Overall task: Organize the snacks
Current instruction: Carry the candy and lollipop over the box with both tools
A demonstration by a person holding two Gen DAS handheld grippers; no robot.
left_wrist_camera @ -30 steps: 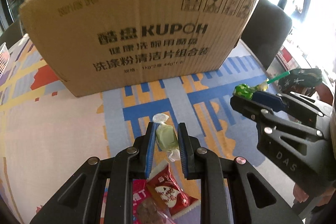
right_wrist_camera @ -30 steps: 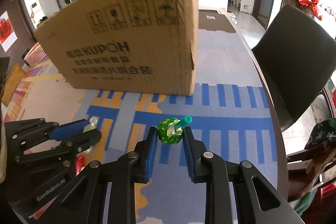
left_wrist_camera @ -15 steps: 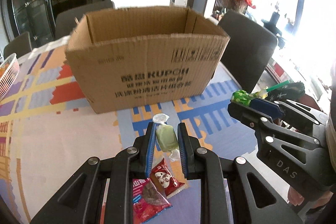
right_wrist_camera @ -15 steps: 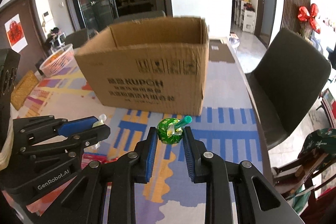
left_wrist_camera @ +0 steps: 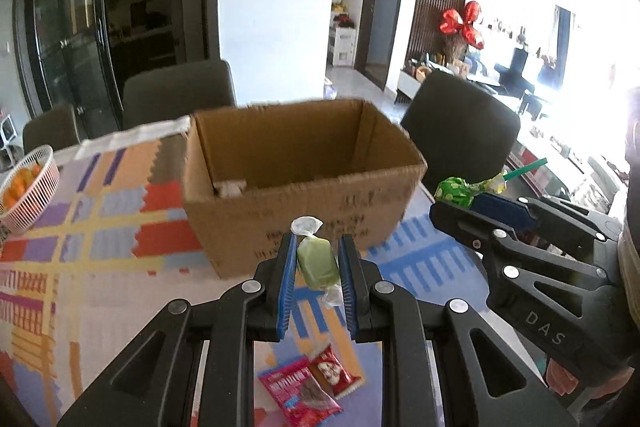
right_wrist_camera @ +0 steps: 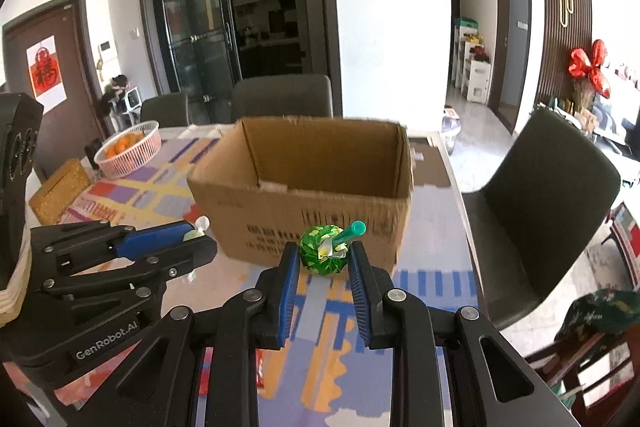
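Jaws of the left gripper are clamped on a pale green wrapped candy, its twisted clear ends sticking out above and below the blue pads. Jaws of the right gripper are clamped on a green-wrapped lollipop whose teal stick slants up to the right. Both grippers hang above the surface, which wears a cloth of coloured blocks and stripes, and both face an open cardboard box standing on it ahead of them. The box's top is open and its inner walls are bare cardboard; printing on its near side is blurred. In the left wrist view the right gripper sits to the right with the lollipop at its tip, near the box's right corner. In the right wrist view the left gripper sits to the left, the candy's end just showing. Below the left gripper, on the surface, lie a pink snack packet and a red snack packet, touching each other. A white basket of oranges stands far left, well apart from the box. Dark chairs ring the surface
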